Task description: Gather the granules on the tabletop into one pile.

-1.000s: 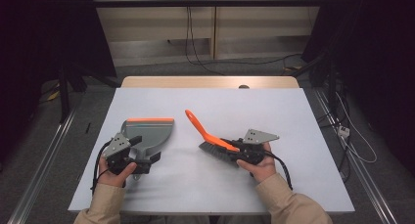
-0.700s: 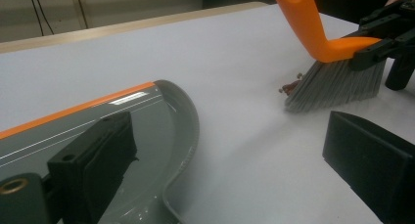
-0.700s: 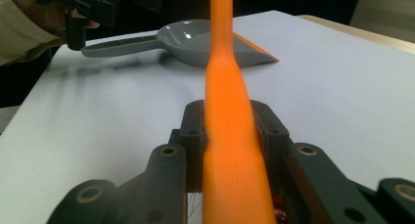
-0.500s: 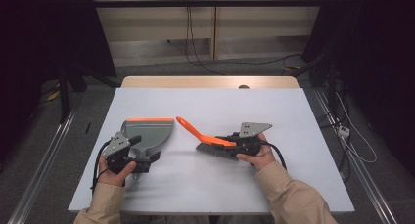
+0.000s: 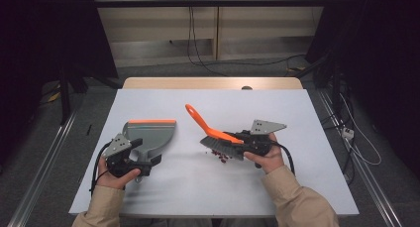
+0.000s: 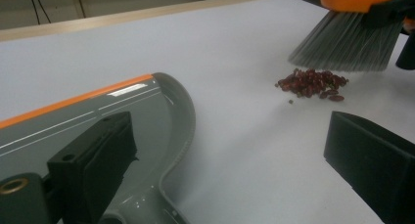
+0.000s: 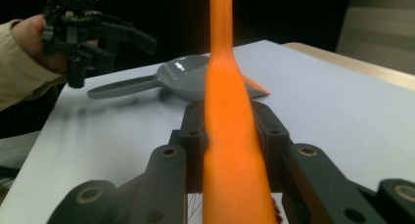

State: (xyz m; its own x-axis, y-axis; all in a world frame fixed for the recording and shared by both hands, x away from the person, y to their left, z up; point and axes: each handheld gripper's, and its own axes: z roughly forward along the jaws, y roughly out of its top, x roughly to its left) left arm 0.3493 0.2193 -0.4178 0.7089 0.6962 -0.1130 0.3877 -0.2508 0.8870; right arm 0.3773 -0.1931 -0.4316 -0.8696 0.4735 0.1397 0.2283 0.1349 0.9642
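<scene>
Orange-handled brush [image 5: 214,134] with grey bristles, small red bits [image 6: 312,83], grey dustpan [image 5: 148,135]

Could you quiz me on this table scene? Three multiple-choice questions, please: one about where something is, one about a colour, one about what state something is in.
1. Where does the pile of small red bits lie?
A. inside the dustpan
B. on the table beside the brush bristles
C. on the floor

2. What colour is the brush handle?
A. orange
B. blue
C. white

3. How is the right gripper set?
A. wide open and empty
B. lying on the table
C. shut on the brush handle

Answers: 1 B, the bits sit on the white table by the bristles, apart from the dustpan. 2 A, it shows bright orange. 3 C, both jaws press its sides.
</scene>
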